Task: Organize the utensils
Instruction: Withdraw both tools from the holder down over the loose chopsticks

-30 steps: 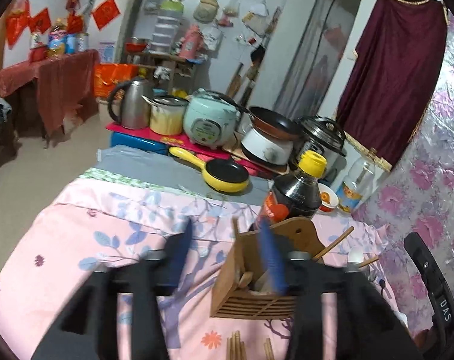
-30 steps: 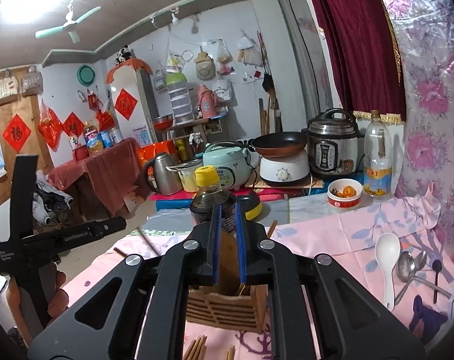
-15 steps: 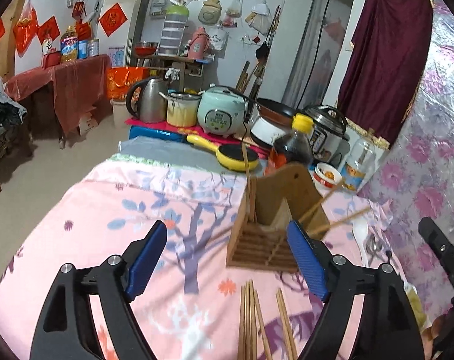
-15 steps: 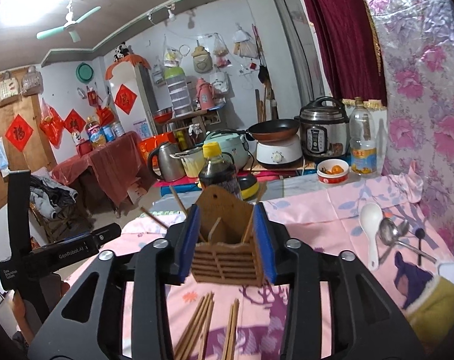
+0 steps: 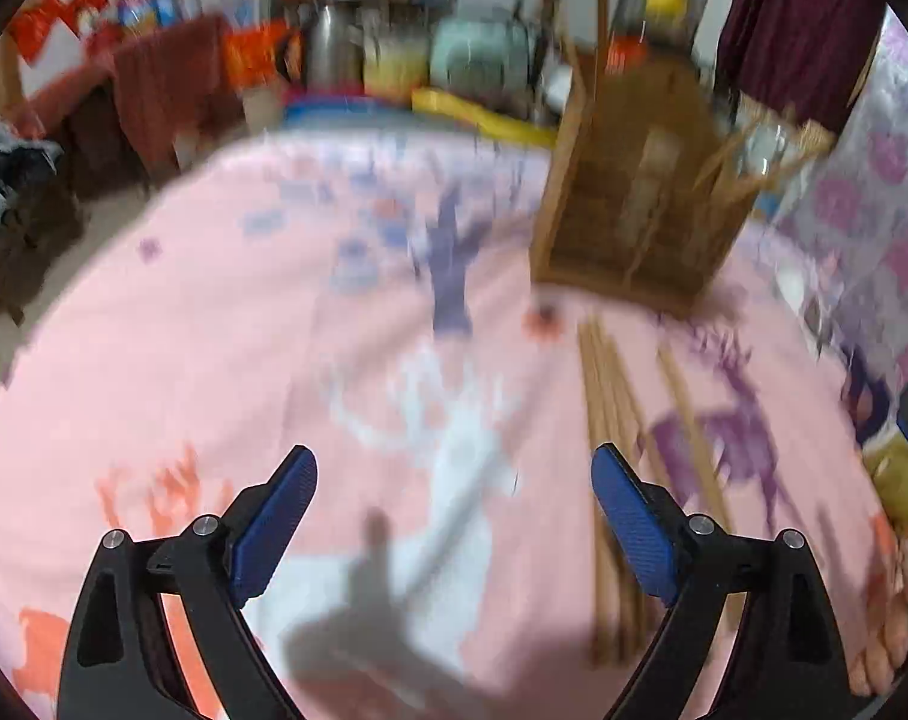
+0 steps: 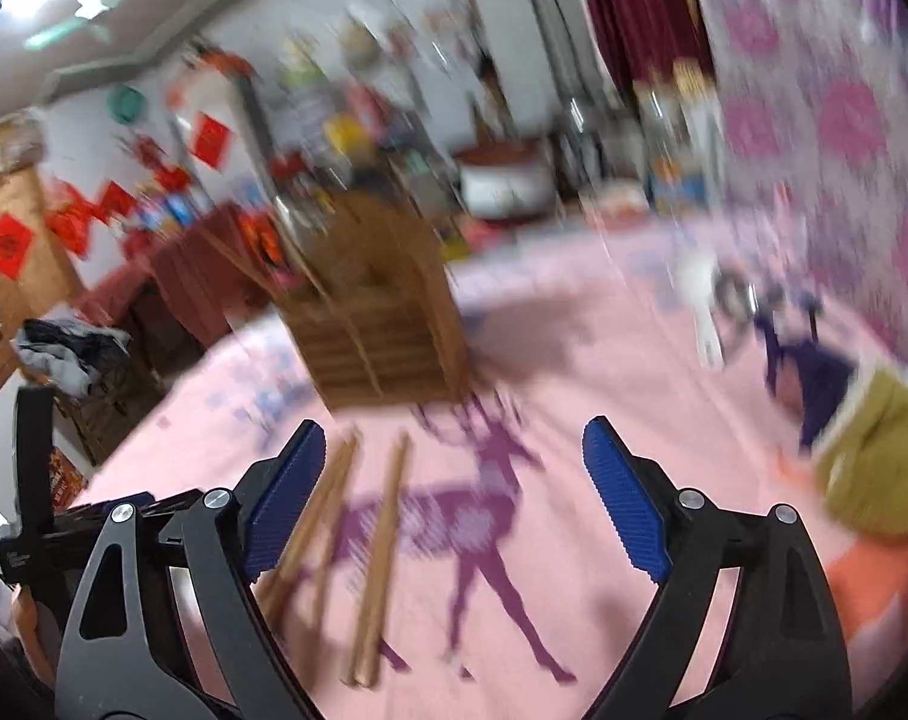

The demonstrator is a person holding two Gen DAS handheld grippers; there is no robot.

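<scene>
Item: loose wooden chopsticks, brown, long and thin, lying flat on the worktop, which wears a pink cloth printed with purple deer and pale trees. They lie in two groups: a tight bundle and, just beside it, a separate stick or pair. Both views are blurred, so an exact count cannot be given.

Item: slatted wooden utensil holder, box-shaped with a tall back panel, standing upright on the cloth just beyond the far ends of the loose chopsticks. Several chopsticks already stand in it, leaning out at angles.

Item: white spoon and metal spoons, lying on the cloth well to the right of the holder, near the flowered wall covering.

Item: left tongs, black frame with blue pads, jaws spread wide and just opened further, nothing between them; the chopstick bundle runs under the right-hand pad.

Item: right tongs, same make, jaws likewise wide and just opened further, holding nothing; the chopsticks lie on the cloth below, beside the left-hand pad.

Item: olive-yellow sleeve, at the right edge.
</scene>
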